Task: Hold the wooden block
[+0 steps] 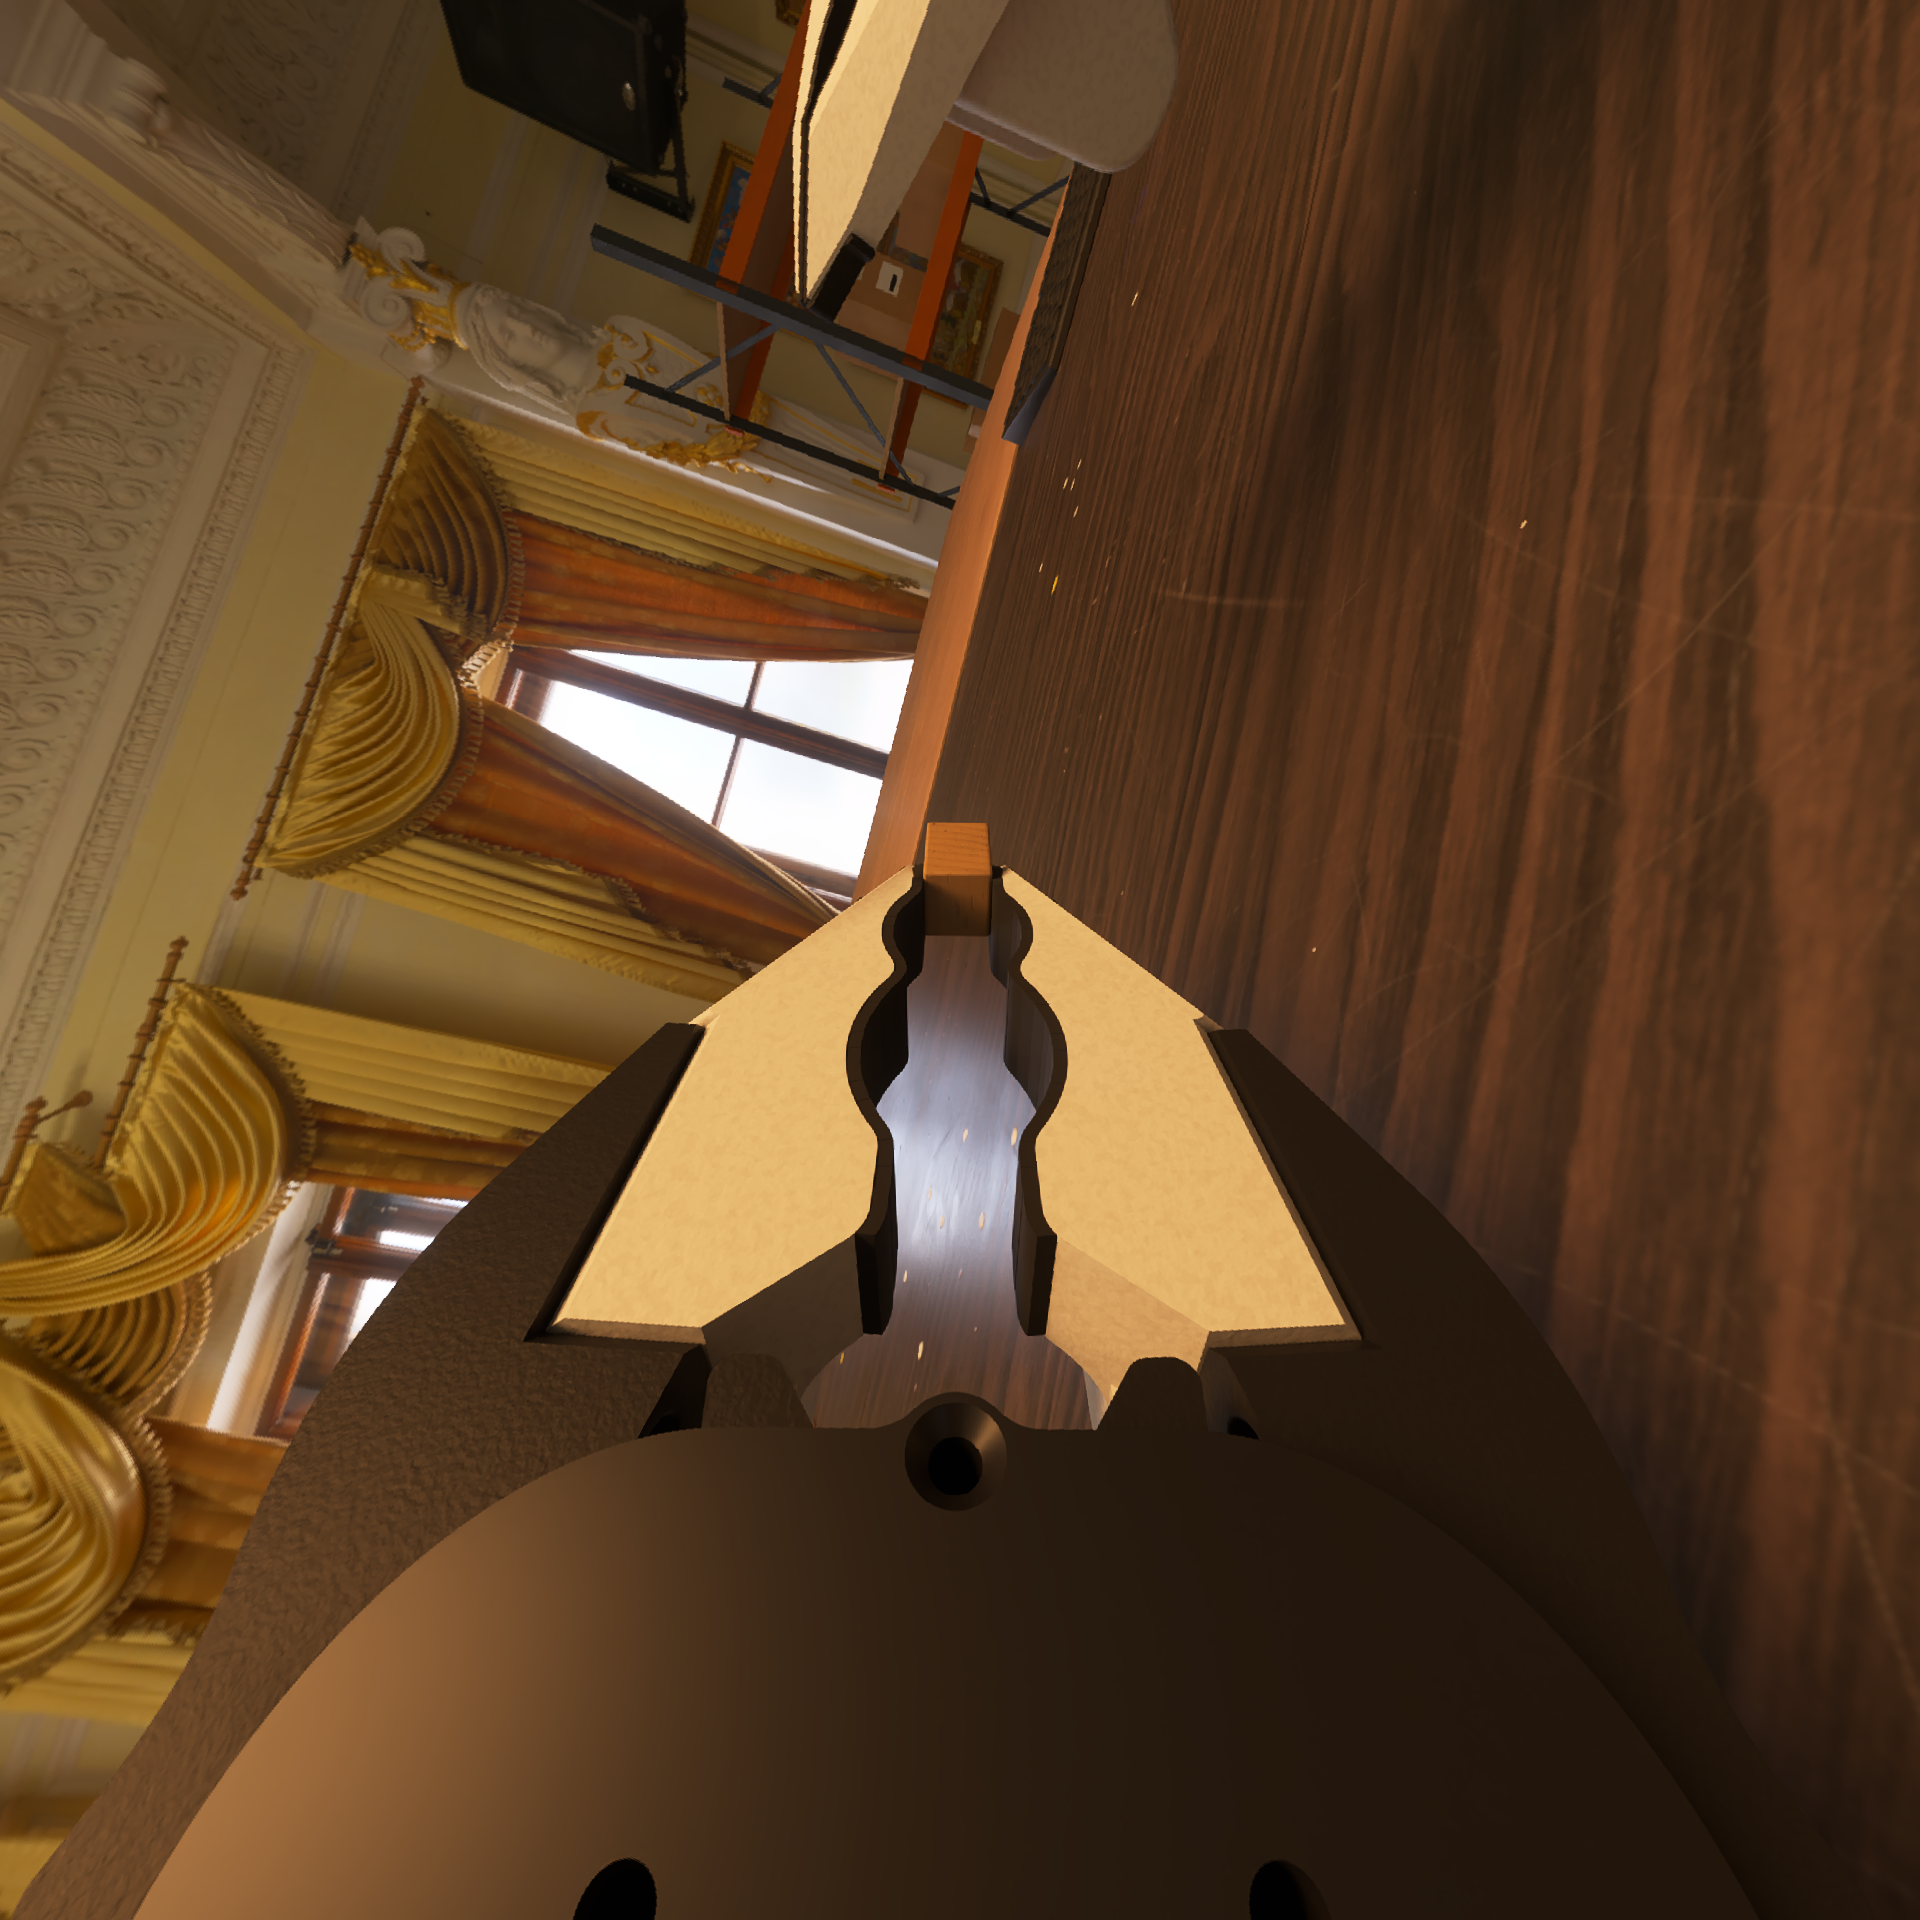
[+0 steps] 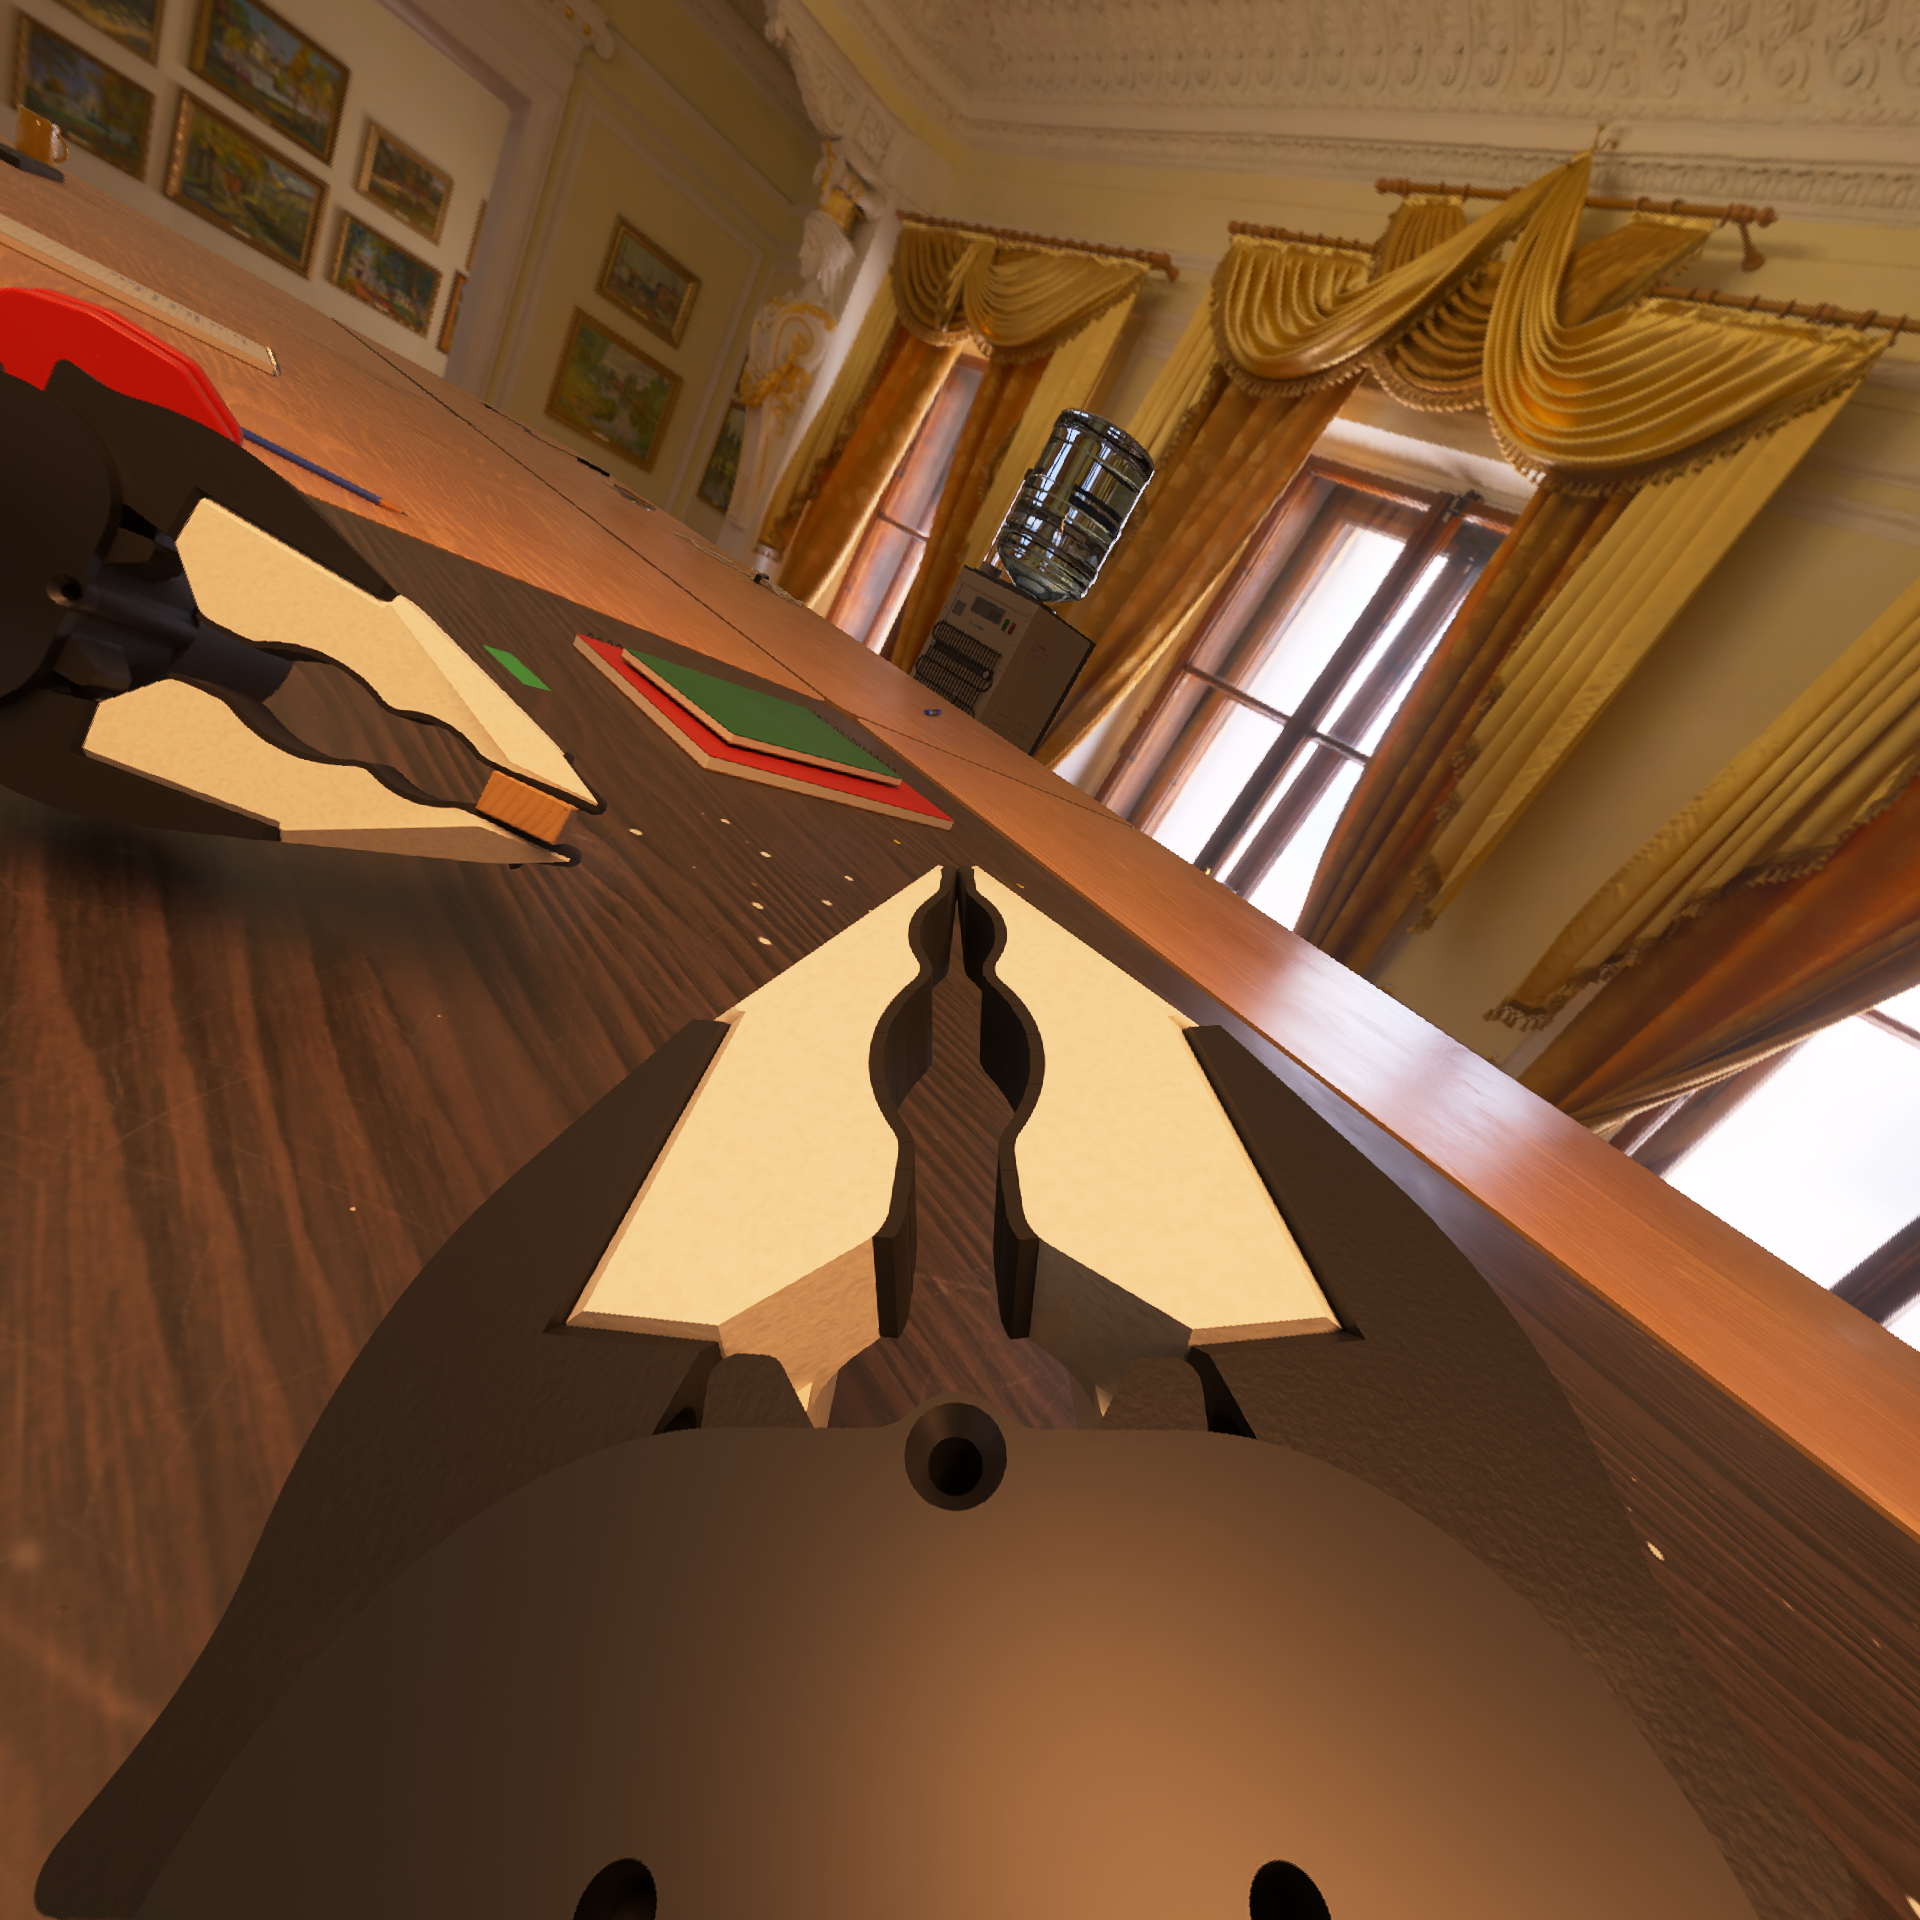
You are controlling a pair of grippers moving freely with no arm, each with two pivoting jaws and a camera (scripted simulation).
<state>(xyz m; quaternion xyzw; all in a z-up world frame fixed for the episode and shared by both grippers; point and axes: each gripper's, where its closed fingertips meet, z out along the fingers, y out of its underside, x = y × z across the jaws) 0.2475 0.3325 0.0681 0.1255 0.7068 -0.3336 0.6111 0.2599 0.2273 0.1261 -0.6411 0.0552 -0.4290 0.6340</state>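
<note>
The wooden block [image 1: 957,879] is a small light-brown cuboid pinched between the tips of my left gripper [image 1: 957,883], just above the dark wooden table [image 1: 1455,727]. In the right wrist view the left gripper [image 2: 545,821] shows at the left, shut on the block [image 2: 525,805] and held above the table [image 2: 312,1091]. My right gripper [image 2: 956,878] is shut and empty, its tips touching, to the right of the block and apart from it.
A red and a green flat board [image 2: 764,727] lie stacked on the table beyond the grippers. A small green patch [image 2: 516,667] lies near them. A red object [image 2: 94,343], a ruler and a pencil lie far left. The table edge [image 2: 1351,1039] runs along the right.
</note>
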